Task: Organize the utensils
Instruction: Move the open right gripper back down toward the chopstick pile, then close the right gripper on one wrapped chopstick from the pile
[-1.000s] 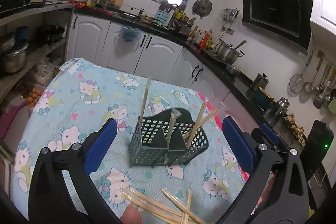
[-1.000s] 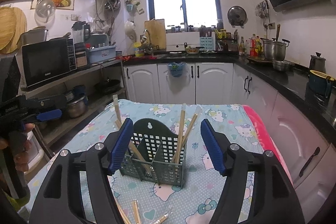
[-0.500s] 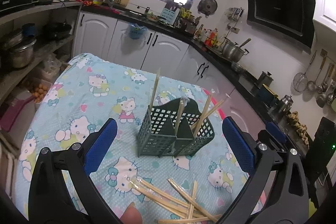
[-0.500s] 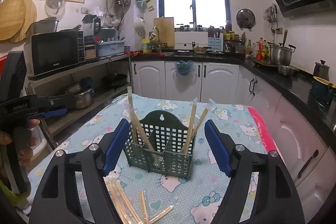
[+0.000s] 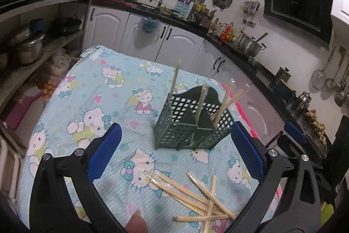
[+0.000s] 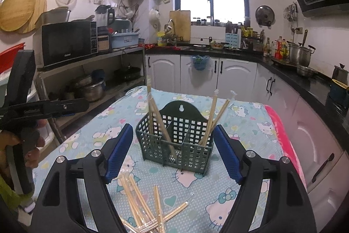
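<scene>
Bamboo handling: the loose chopsticks point(image 6: 139, 195) are judged light, stiff and thin; the clear wrappers seen on several are likely slippery, so a pinch at mid-length across one pair is advised, not at a tapered tip.
Chopstick look: pale tan sticks, several sheathed in crinkled clear film with a twisted end.
Chopstick place: a crossed heap is seen on the tablecloth point(image 5: 91, 88) in front of the holder, nearest both cameras; overlap makes a single pair hard to isolate.
Holder: a dark green plastic lattice caddy point(image 6: 176, 141) with dividers and a hanging tab stands upright near the middle of the table; it is judged light and easily pushed or tipped.
Already sorted: a few wrapped sticks lean in its compartments, two to the left and two to the right in the right wrist view.
Left gripper point(image 5: 174, 152): jaws are held wide apart, nothing between the blue pads, above the heap.
Right gripper point(image 6: 173, 152): jaws have just been opening and stand apart, empty, framing the caddy without touching it.
Step judged: a pick from the heap is being set up.
</scene>
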`<state>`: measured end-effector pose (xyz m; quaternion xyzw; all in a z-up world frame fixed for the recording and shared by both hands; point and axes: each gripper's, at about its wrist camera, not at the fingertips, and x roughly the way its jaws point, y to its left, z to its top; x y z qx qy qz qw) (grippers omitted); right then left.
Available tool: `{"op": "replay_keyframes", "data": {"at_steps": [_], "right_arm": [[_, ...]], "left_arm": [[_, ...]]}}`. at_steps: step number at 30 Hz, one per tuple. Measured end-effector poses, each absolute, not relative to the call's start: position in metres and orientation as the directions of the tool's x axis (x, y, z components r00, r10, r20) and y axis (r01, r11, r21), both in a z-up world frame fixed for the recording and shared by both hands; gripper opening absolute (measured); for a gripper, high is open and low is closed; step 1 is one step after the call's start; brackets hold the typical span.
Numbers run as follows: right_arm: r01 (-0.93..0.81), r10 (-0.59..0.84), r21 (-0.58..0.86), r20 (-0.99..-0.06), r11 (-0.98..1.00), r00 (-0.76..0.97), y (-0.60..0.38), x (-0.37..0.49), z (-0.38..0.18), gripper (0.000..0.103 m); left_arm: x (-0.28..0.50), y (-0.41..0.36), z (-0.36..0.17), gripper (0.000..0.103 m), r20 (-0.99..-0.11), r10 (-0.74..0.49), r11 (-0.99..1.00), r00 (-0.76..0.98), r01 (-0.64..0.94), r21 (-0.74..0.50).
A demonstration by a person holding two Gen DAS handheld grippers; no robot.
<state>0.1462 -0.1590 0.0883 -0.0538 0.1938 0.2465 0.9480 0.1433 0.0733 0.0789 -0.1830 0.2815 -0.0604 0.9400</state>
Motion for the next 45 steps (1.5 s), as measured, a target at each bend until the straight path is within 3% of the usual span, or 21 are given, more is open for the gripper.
{"op": "replay_keyframes", "data": {"at_steps": [40, 45], "right_arm": [[-0.58, 0.426, -0.022, -0.656, 0.815, 0.623, -0.136, 0.149, 0.004, 0.074], [-0.58, 0.416, -0.018, -0.678, 0.815, 0.606, -0.137, 0.153, -0.006, 0.07]], "left_arm": [[0.141, 0.072, -0.009, 0.092, -0.704, -0.241, 0.914, 0.668, -0.087, -0.395], [0.145, 0.067, -0.022, 0.081, -0.727, -0.251, 0.915, 0.639, -0.089, -0.394]]}}
